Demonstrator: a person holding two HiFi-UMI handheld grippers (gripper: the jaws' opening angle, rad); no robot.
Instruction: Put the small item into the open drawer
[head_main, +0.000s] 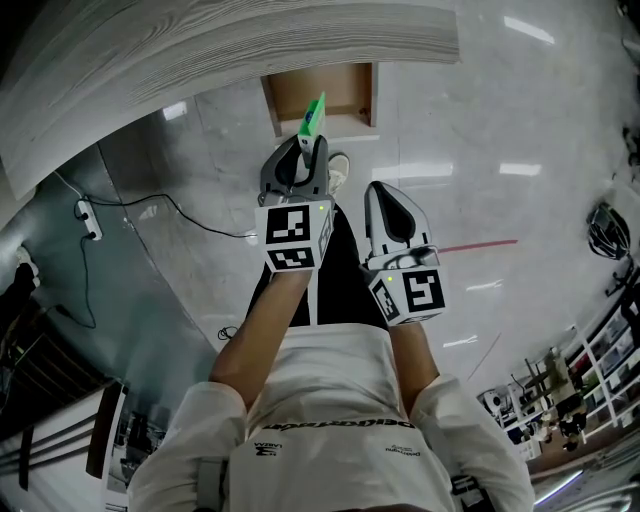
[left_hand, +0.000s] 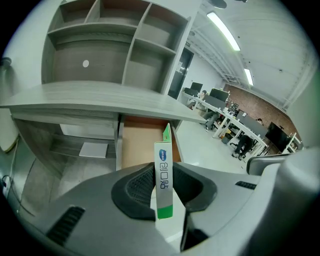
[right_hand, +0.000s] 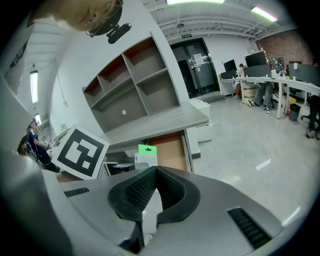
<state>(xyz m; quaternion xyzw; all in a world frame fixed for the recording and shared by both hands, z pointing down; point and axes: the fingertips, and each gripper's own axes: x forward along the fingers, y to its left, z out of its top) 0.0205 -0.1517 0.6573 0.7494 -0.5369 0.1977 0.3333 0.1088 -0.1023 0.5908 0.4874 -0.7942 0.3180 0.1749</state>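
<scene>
The small item is a slim white box (left_hand: 164, 181) with green ends and blue print on its narrow face. It stands nearly upright, clamped between the jaws of the left tool (head_main: 308, 148), its green top tilted toward the drawer (left_hand: 141, 146). The drawer is pulled out from under the grey table top, showing a brown wooden bottom. The box hangs over its near edge, not yet inside.
</scene>
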